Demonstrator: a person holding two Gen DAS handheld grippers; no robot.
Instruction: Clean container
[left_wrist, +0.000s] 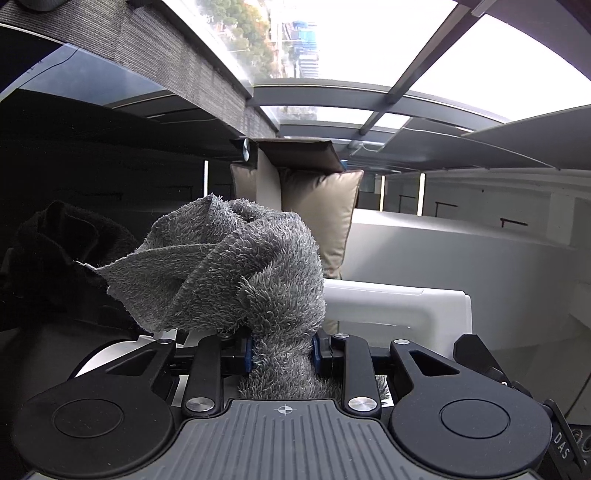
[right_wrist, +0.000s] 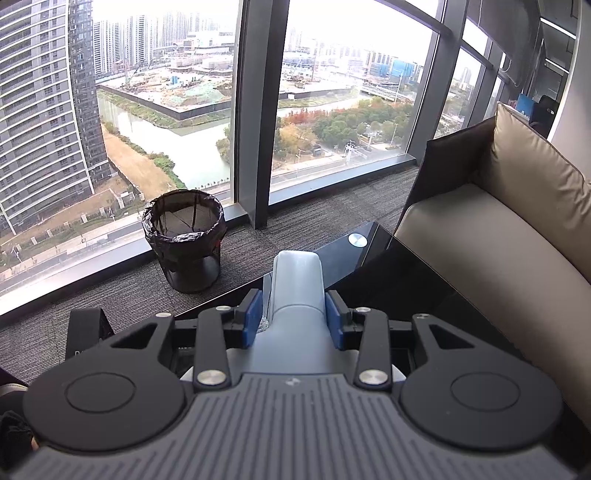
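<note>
- Clamped between the blue pads of the left gripper (left_wrist: 282, 356) is a grey terry cloth (left_wrist: 236, 266), bunched and standing up ahead of the fingers.
- A white container (left_wrist: 399, 310) is seen just beyond and to the right of the cloth; contact between them cannot be told.
- Between the closed-in pads of the right gripper (right_wrist: 294, 319) a pale grey-blue handle-like part (right_wrist: 297, 284) is held, its long axis running forward along the fingers, above a black glass table (right_wrist: 399, 273).
- What that part belongs to cannot be told.
- The left gripper is judged nearer the container, so the cloth must be carried rightward and forward.
- A lined waste bin (right_wrist: 186, 240) stands well apart on the carpet.
</note>
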